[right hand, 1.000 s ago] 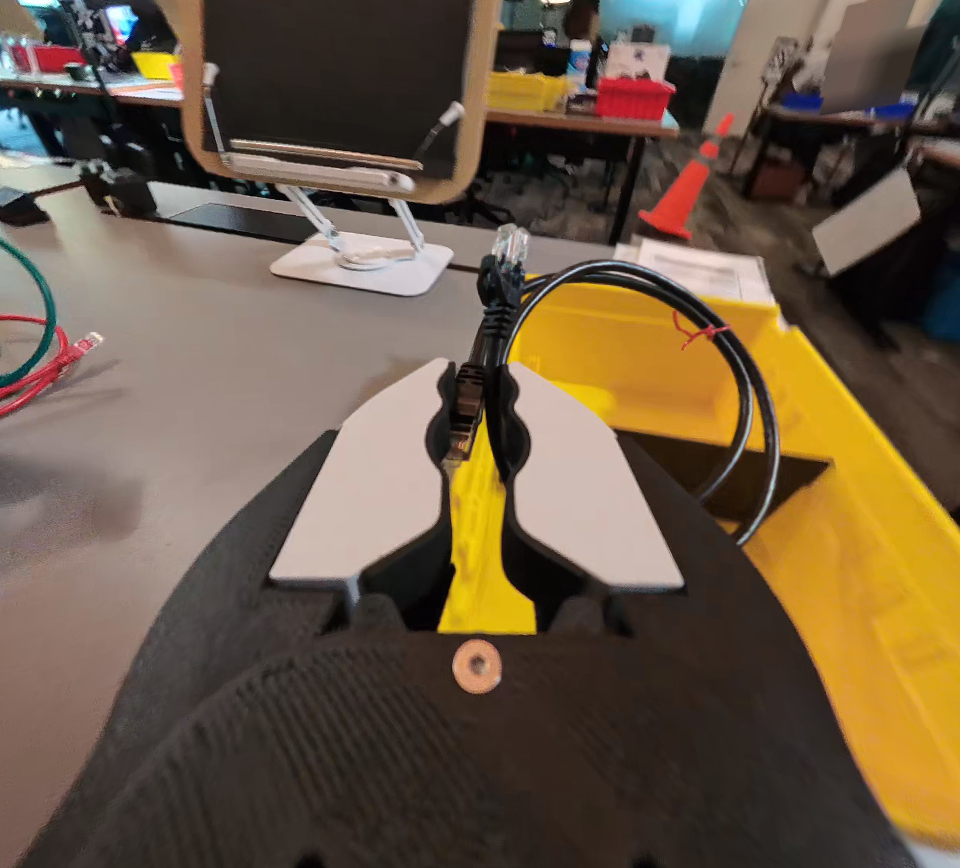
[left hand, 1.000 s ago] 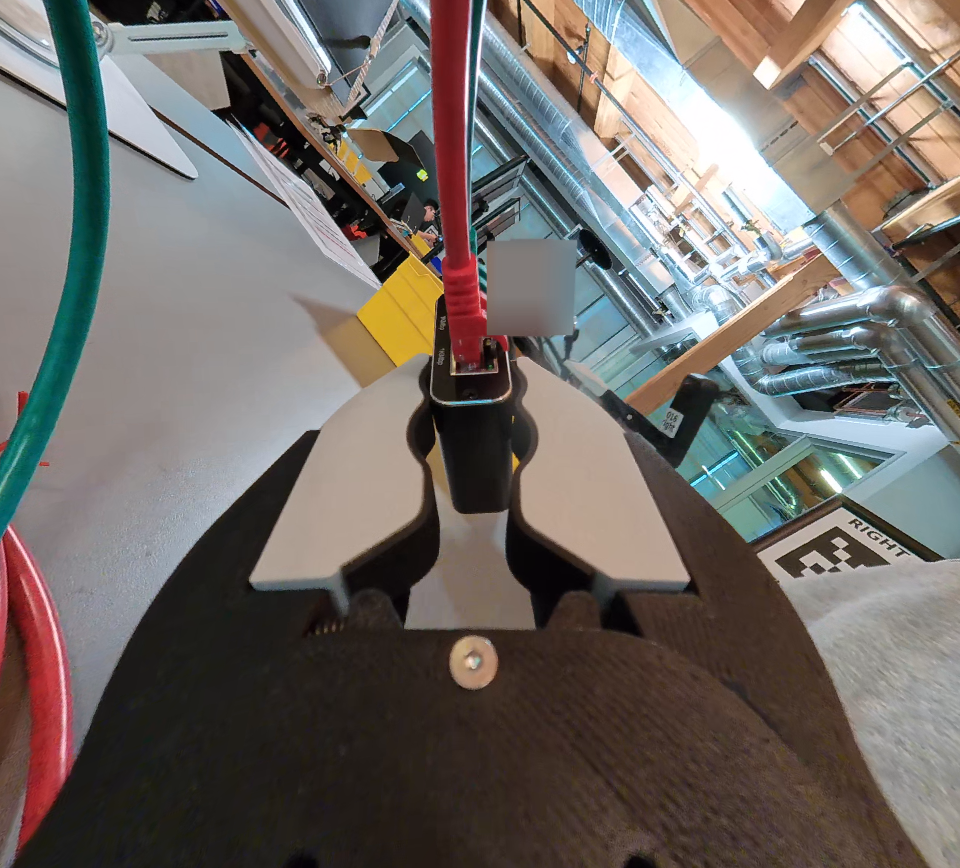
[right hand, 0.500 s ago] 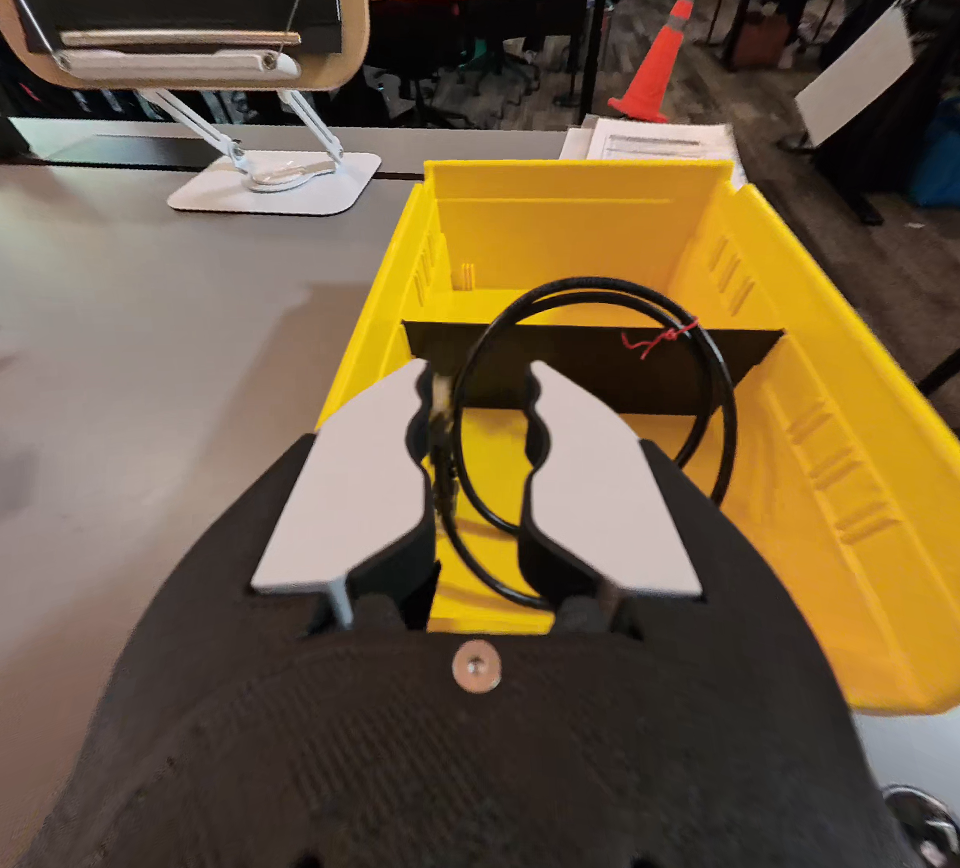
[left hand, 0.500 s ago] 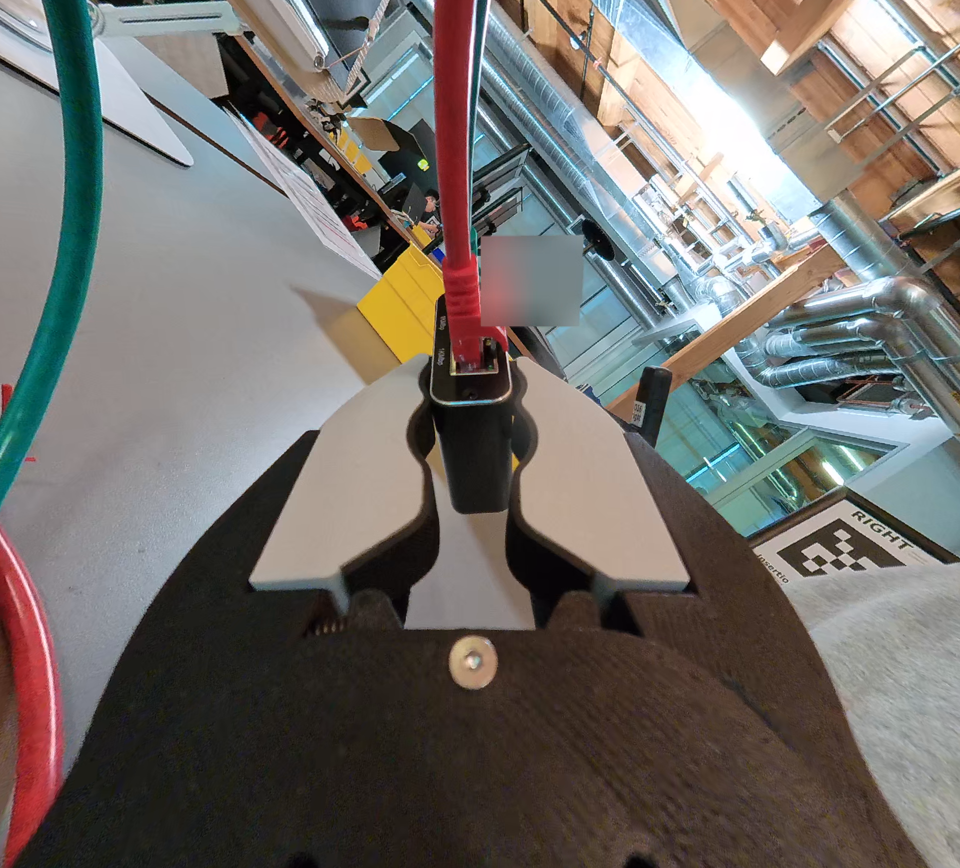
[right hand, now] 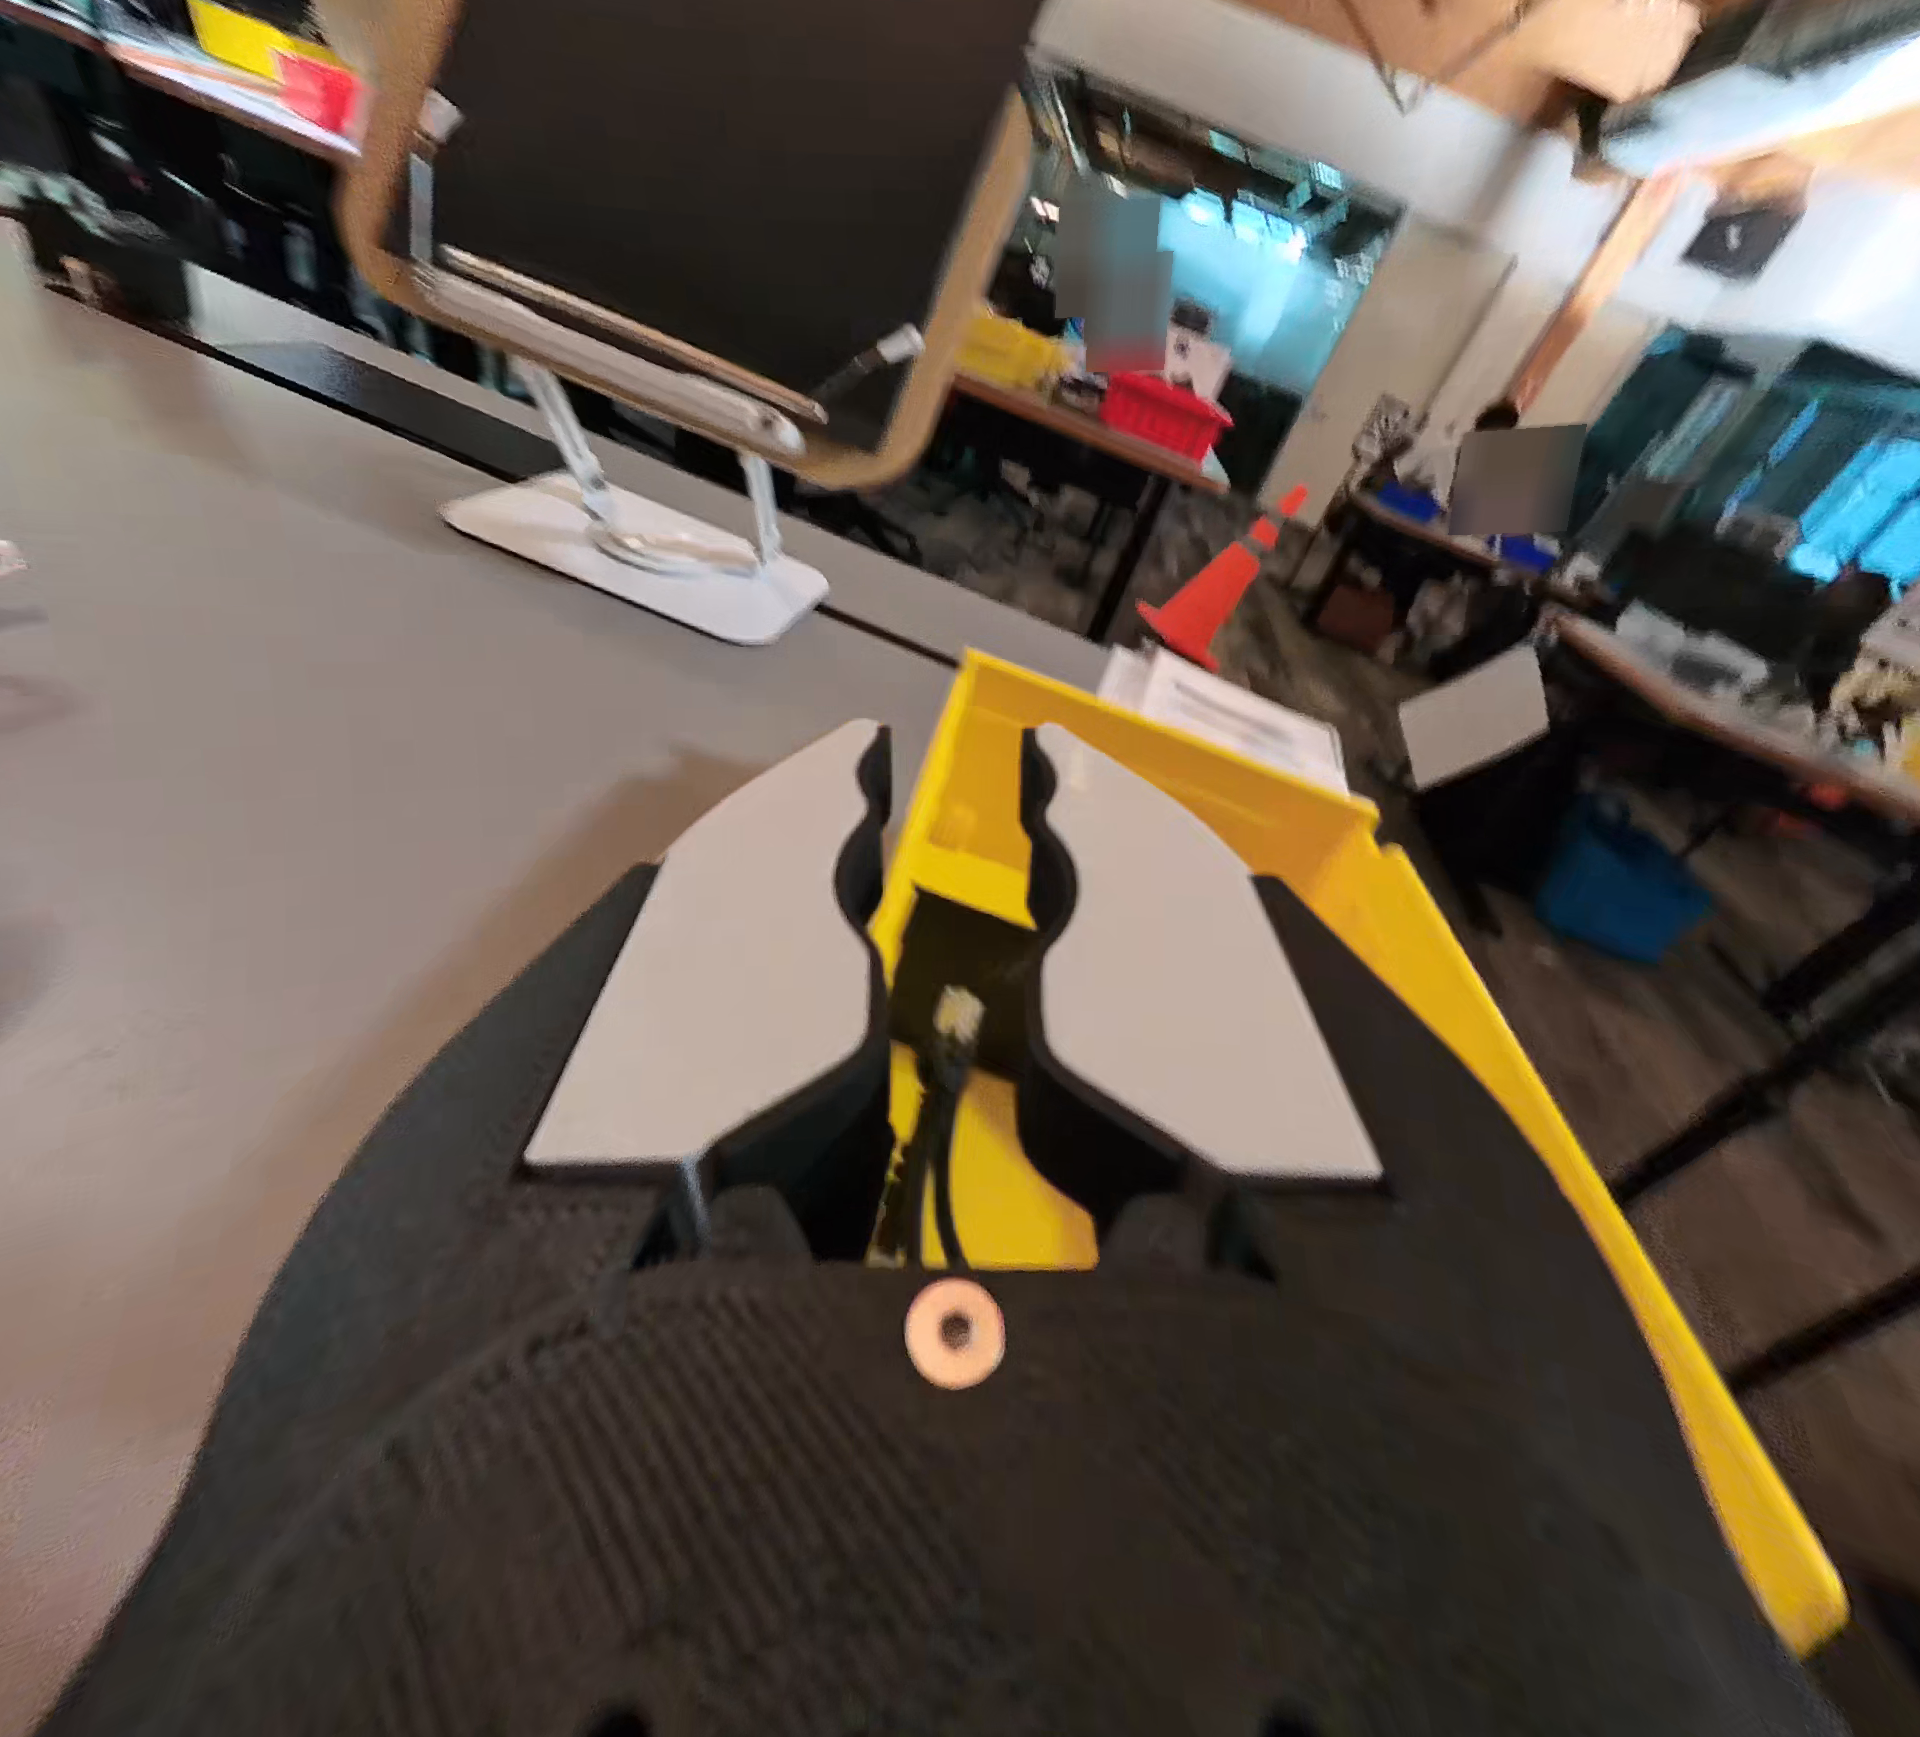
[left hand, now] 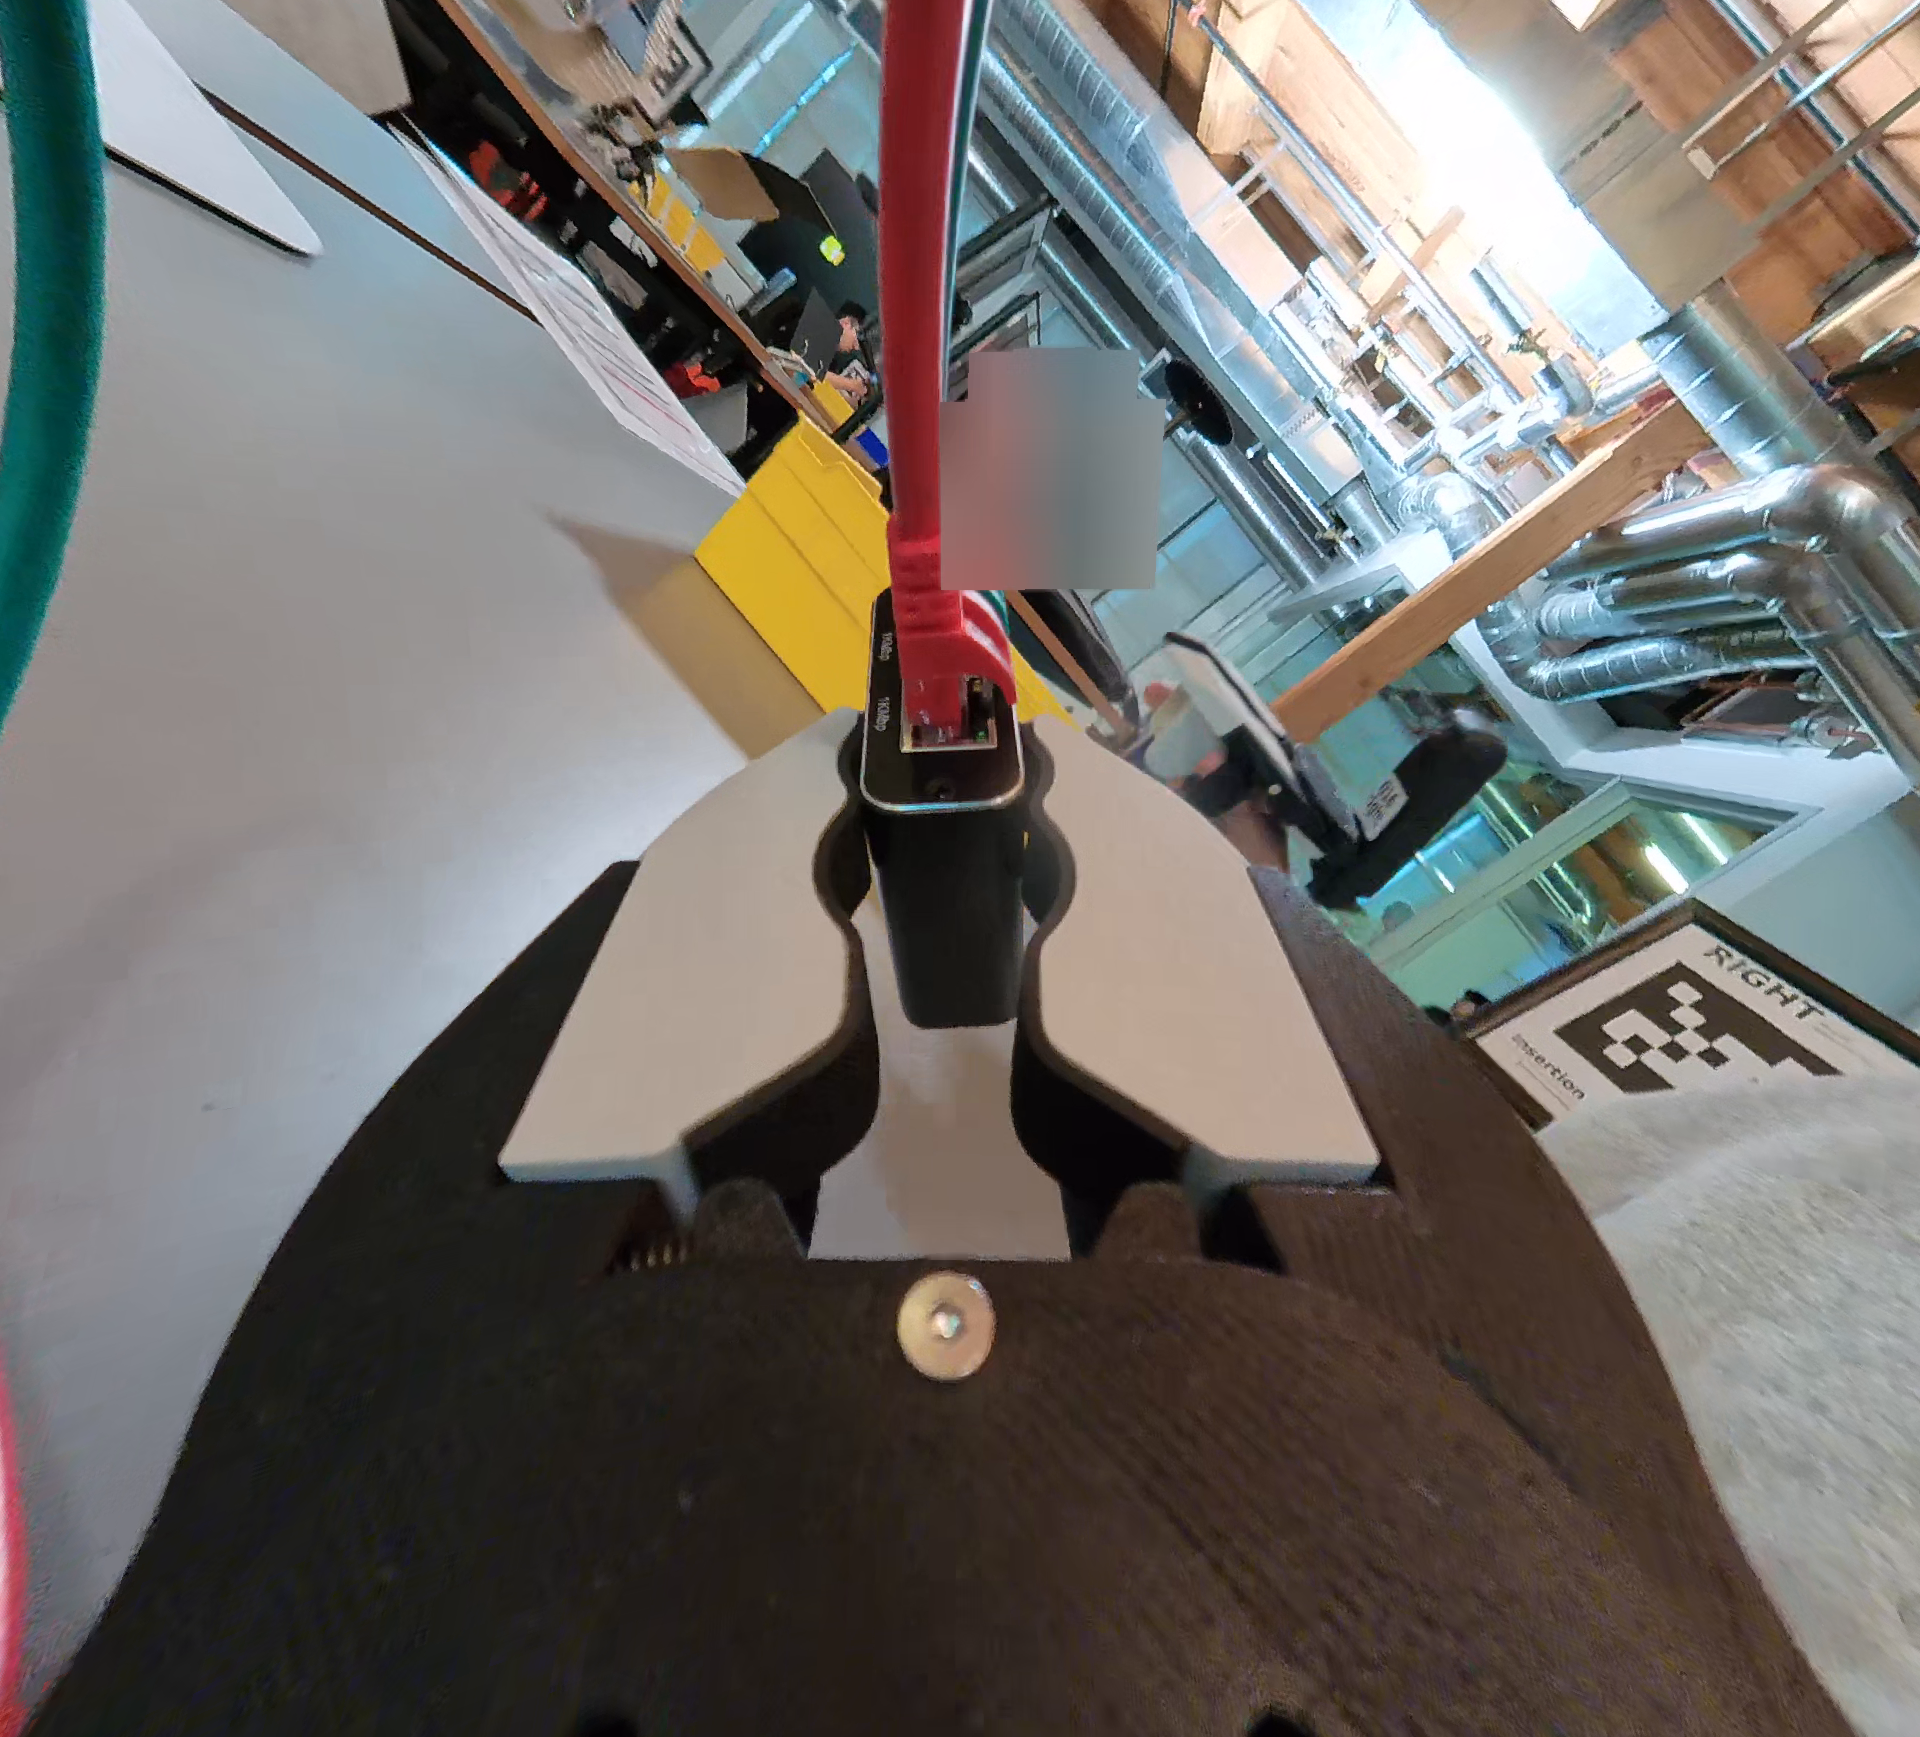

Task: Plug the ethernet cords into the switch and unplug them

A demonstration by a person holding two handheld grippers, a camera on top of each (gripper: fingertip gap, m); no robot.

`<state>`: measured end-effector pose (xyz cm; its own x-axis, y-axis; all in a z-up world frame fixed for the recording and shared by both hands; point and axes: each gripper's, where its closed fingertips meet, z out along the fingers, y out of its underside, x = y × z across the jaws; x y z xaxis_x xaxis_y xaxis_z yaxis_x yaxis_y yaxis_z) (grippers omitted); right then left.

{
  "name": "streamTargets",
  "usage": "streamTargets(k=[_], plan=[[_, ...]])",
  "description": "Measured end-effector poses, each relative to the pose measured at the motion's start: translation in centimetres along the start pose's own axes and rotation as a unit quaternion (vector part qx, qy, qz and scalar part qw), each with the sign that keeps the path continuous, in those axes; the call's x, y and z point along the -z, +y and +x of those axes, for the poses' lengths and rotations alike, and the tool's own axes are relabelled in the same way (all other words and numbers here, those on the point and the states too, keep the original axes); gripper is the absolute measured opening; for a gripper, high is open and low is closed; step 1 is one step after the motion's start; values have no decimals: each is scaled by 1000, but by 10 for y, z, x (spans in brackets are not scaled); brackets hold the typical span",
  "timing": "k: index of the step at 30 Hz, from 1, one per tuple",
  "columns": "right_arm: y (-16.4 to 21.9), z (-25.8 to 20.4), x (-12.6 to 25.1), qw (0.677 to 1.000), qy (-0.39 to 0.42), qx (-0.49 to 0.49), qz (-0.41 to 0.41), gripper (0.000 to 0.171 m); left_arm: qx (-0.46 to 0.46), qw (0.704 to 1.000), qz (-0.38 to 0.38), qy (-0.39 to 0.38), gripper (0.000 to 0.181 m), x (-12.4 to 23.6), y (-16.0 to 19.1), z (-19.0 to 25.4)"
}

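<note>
At frame centre the left gripper (left hand: 940,814) is clenched on the black switch (left hand: 943,866), ports tilted upward — likely so the red cord (left hand: 920,233), rising to the top edge and seated in the nearest port, can be pulled straight out. The right gripper (right hand: 954,788) is released, holding nothing, above the yellow bin (right hand: 1195,778). The black cord (right hand: 951,1038) lies inside the bin, seen between its fingers — apparently set aside.

Your right gripper (right hand: 954,840) sits spread, empty, over the yellow bin (right hand: 1382,918). Black ethernet cord (right hand: 940,1090) lies inside it, clear plug (right hand: 958,1012) up.
</note>
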<state>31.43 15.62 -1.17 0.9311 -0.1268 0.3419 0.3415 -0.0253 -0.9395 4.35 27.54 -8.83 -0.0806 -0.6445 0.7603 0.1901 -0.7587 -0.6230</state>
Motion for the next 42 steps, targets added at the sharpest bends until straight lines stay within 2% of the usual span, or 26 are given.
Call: streamTargets(k=[3,6,11,15,17,19,20,22,24,26,28,30,32,35,37,42], plan=[[-31,-42,5,997,-59,11,55,12,13,999,-44,28,24,-8,16,8],[-45,-103,7,981,-166,-56,78,12,8,994,-100,53,24,-17,39,19],[-22,-207,11,911,-359,-204,-5,23,-18,962,-256,96,24,-24,100,40],[-4,-248,17,847,-448,-277,-78,37,35,907,-381,176,24,-10,145,71],[-9,-255,22,809,-481,-328,-79,36,82,877,-425,210,24,-1,160,85],[-13,-251,23,787,-489,-369,-78,18,80,867,-444,212,25,1,168,88],[-13,-247,20,784,-484,-381,-78,7,76,868,-443,211,26,1,168,88],[-11,-236,13,787,-462,-402,-71,7,90,879,-422,204,30,-4,162,85],[-12,-224,8,786,-440,-431,-54,6,108,894,-388,198,45,-10,151,81],[-15,-210,3,777,-422,-466,-30,6,111,905,-358,201,62,-14,141,79],[-19,-196,0,760,-407,-506,-4,6,103,904,-365,197,69,-14,143,79],[-21,-181,-3,739,-379,-556,25,6,93,903,-369,199,73,-16,150,82],[-23,-171,-4,704,-355,-612,59,6,94,907,-360,200,75,-22,154,86],[-25,-162,-3,658,-331,-669,96,6,120,921,-313,201,77,-36,151,90],[-26,-159,-2,650,-323,-679,109,6,148,926,-281,206,79,-42,148,93],[-34,-163,1,655,-332,-667,124,6,184,939,-218,193,75,-53,141,91]])
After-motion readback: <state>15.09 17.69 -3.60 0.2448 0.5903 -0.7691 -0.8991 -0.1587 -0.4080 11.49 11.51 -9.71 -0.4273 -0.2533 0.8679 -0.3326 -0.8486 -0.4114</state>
